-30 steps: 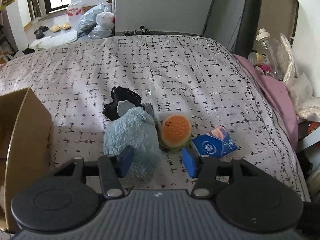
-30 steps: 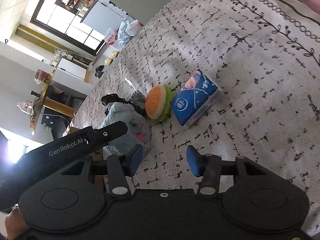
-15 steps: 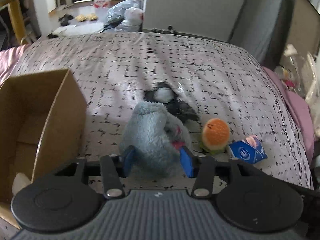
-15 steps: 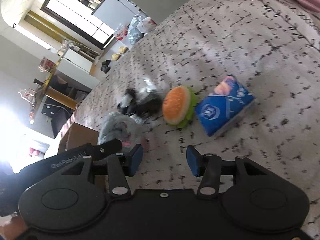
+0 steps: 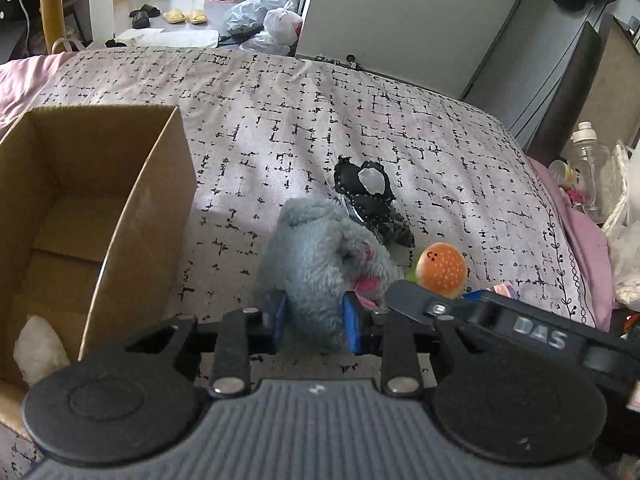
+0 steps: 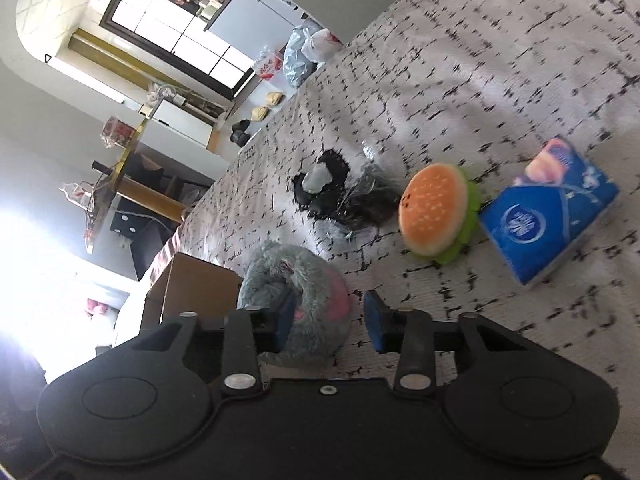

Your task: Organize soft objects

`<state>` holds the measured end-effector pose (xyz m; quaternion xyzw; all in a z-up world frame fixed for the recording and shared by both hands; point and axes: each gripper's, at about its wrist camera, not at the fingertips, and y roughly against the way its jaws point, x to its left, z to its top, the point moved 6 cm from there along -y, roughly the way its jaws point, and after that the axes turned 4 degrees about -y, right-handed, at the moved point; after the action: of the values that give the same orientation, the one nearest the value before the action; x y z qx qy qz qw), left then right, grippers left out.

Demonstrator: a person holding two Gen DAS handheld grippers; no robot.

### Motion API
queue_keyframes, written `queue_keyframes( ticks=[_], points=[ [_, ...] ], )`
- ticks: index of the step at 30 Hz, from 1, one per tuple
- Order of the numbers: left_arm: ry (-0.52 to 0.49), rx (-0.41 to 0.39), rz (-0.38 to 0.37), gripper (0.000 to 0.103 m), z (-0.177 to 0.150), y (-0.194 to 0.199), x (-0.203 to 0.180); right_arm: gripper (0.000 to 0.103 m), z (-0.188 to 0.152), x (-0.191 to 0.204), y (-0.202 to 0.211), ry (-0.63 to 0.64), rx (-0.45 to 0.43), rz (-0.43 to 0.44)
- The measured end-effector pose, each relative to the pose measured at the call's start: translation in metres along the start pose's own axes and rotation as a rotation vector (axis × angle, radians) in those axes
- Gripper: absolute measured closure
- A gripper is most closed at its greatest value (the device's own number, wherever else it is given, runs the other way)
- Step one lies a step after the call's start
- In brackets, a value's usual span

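Bed (image 5: 304,120) with grey black-dashed cover, kitchen doorway and slippers far back. Cardboard box (image 5: 132,216) at left, open. Just right of it the blue fluffy plush (image 5: 316,264), long axis running near to far, pink patch facing right. Left gripper (image 5: 314,316) has just closed, clamped on the plush's near end. Right gripper (image 6: 326,322) closing, jaws apart (plush between them, pads not pressing). Right: burger plush (image 5: 440,268), tissue pack (image 6: 548,208).

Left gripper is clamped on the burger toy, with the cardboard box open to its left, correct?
Not quite. The left wrist view shows the left gripper clamped on the fluffy blue plush, not the burger toy, which lies free on the bed. The cardboard box is open to its left.
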<state>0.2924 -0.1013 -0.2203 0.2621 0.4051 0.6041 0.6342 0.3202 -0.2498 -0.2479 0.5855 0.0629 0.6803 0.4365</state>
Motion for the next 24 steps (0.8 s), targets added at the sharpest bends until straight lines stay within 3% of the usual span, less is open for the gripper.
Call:
queue_keyframes(
  ticks=[5,12,24],
  points=[
    [0.02,0.006,-0.008,0.077,-0.002,0.001,0.006,0.07,-0.004,0.0,-0.011,-0.02,0.01,0.01],
    [0.038,0.014,-0.017,0.078,-0.003,0.003,0.01,0.087,-0.01,0.003,-0.013,-0.047,0.05,0.065],
    [0.048,0.053,-0.096,0.077,-0.016,0.028,-0.003,0.088,-0.022,0.012,0.031,0.011,0.025,-0.01]
  ],
)
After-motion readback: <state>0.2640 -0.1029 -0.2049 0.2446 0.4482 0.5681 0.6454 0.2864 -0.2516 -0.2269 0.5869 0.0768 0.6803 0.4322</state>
